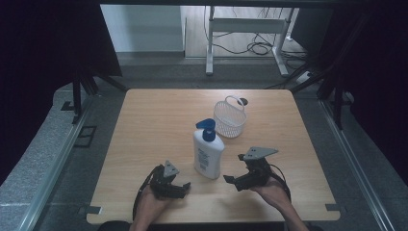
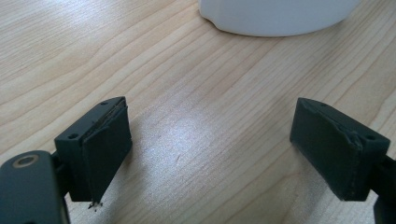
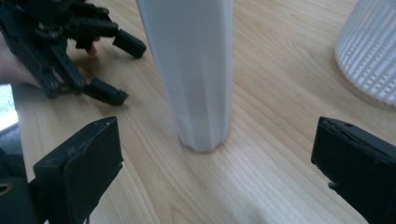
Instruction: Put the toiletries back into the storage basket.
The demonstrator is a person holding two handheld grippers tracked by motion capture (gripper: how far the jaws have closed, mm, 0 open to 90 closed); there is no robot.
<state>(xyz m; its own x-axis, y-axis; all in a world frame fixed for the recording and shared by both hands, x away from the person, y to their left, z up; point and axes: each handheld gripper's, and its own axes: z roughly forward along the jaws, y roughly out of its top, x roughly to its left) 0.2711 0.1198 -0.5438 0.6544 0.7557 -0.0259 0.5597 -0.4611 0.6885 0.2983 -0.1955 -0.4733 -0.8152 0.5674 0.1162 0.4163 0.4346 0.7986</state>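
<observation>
White pump bottle [image 1: 208, 151] w/ blue pump head stands upright near centre of the wooden worktop [image 1: 154, 115], slightly toward the near edge. White slatted basket [image 1: 229, 118] sits just beyond it at approx 1 o'clock, near but apart; handle loop up at its far side.

Left gripper [image 1: 182, 186] is at approx 8 o'clock from the bottle, low over the worktop, held in a hand [image 1: 153, 204] coming in from the near edge. Fingers [image 2: 100, 149] wide open, nothing between them, just bare wood; in the left gripper view the bottle's base [image 2: 278, 16] lies ahead at 12 o'clock, apart from both fingers.

Right gripper [image 1: 232, 180] is at approx 4 o'clock from the bottle, just beside it, grey plate on top, held by the other hand [image 1: 274, 192]. Fingers [image 3: 81, 170] also spread wide, gripping nothing. In the right gripper view the bottle [image 3: 191, 70] rises upright ahead, in line w/ the gap between the fingers but beyond their tips, not touching either. Basket [image 3: 369, 51] shows at approx 2 o'clock there, left gripper [image 3: 119, 70] at 10 o'clock, its fingers open too.

Neither gripper touches bottle or basket.
</observation>
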